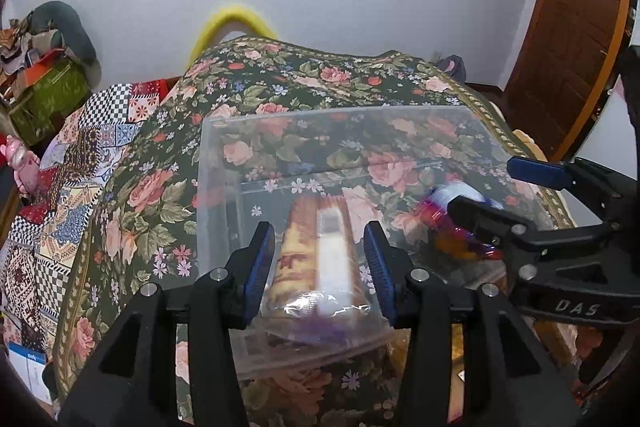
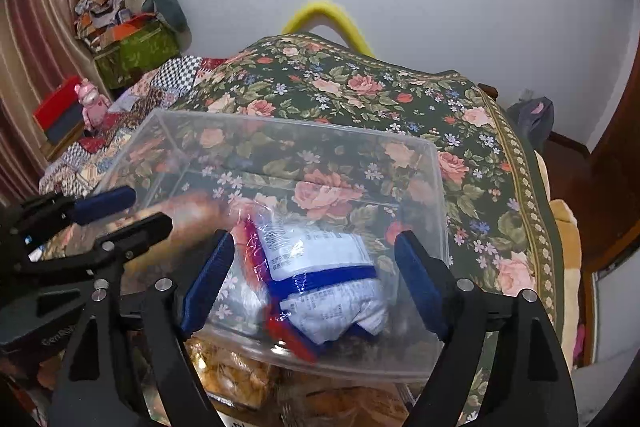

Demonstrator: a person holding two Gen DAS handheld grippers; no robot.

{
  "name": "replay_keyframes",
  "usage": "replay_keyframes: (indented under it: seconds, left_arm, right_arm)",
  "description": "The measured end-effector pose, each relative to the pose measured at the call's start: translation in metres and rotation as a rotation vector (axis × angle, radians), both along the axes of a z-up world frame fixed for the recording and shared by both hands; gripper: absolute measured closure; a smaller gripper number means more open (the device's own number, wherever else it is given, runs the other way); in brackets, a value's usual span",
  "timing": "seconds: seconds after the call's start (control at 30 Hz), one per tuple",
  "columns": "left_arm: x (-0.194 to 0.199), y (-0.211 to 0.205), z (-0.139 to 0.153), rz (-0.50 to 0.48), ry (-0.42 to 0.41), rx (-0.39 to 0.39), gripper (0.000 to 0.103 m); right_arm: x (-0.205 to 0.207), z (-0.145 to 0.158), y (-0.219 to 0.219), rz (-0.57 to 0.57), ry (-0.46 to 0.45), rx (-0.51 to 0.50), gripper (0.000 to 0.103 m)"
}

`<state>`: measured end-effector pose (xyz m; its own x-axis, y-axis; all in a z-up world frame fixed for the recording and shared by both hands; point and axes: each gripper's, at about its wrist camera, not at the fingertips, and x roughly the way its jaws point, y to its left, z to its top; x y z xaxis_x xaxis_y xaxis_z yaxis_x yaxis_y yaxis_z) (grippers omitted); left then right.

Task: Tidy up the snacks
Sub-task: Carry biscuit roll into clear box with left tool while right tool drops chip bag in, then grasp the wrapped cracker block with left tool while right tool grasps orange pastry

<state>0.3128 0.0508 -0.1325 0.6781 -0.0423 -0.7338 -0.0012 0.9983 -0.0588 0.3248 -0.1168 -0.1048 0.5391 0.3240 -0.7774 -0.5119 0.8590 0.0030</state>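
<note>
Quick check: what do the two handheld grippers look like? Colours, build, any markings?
Both match: left gripper and right gripper have matte black angular bodies with triangular cutouts and silver round pivot pins. The fingers carry ribbed blue pads. The right one's body shows raised "DAS" lettering in the left view. No cables or sleeves visible.

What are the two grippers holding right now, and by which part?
Nothing, it seems. The left gripper is open around a brown snack pack, and the right gripper is open around a white snack pack; both packs lie in the clear plastic bin.
</note>
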Motion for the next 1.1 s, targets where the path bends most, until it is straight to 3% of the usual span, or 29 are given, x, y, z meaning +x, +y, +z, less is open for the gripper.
replay_keyframes:
  seconds: [0.27,0.53,0.8,1.1]
  left_arm:
    - [-0.028,0.003,0.031,-0.017,-0.064,0.005,0.051]
    - [-0.071,0.022,0.047,-0.004,-0.077,-0.004,0.047]
    - [-0.109,0.039,0.028,0.012,-0.018,0.006,0.041]
    - [-0.138,0.052,-0.009,0.022,0.066,-0.009,0.025]
  right_arm:
    - [-0.026,0.025,-0.002,0.041,-0.099,-0.027,0.023]
    - [-0.053,0.051,-0.032,0.030,-0.119,0.056,0.023]
    - [-0.076,0.050,-0.065,-0.009,-0.124,0.051,0.023]
    - [-0.099,0.020,-0.110,-0.081,-0.031,0.030,0.023]
